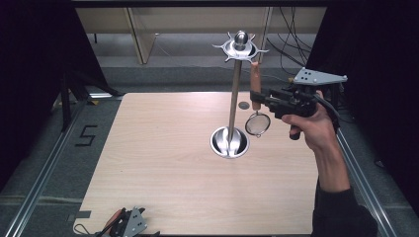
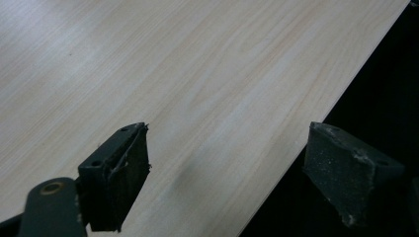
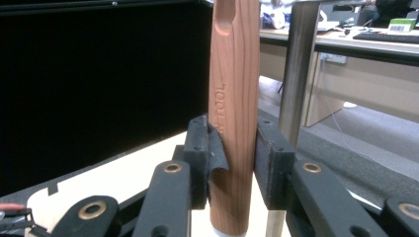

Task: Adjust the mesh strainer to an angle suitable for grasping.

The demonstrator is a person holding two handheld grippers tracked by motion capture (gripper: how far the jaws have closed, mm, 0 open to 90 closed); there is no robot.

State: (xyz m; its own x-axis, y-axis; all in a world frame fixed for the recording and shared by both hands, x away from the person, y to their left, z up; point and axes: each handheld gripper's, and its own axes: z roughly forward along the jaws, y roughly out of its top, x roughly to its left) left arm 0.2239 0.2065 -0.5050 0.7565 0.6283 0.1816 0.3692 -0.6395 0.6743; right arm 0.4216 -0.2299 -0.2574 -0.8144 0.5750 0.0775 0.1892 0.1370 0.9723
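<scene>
A small mesh strainer point(image 1: 257, 123) with a wooden handle point(image 1: 255, 85) hangs upright in the air, mesh end down. My right gripper point(image 1: 258, 97) is shut on that handle point(image 3: 233, 118), both pads pressing its sides. It is held just right of the steel pole point(image 1: 234, 94) of a utensil stand, whose round base point(image 1: 229, 142) rests on the table and whose hook ring point(image 1: 239, 47) sits at the top. The handle's top end is a little below and right of the ring. My left gripper point(image 1: 126, 226) lies at the table's near left edge, its jaws point(image 2: 227, 173) wide apart with nothing between them.
The light wooden table point(image 1: 168, 163) carries a small dark disc point(image 1: 243, 105) behind the stand. Metal rails run along both sides of the table. Black curtains stand left and right, with desks and cables beyond the far edge.
</scene>
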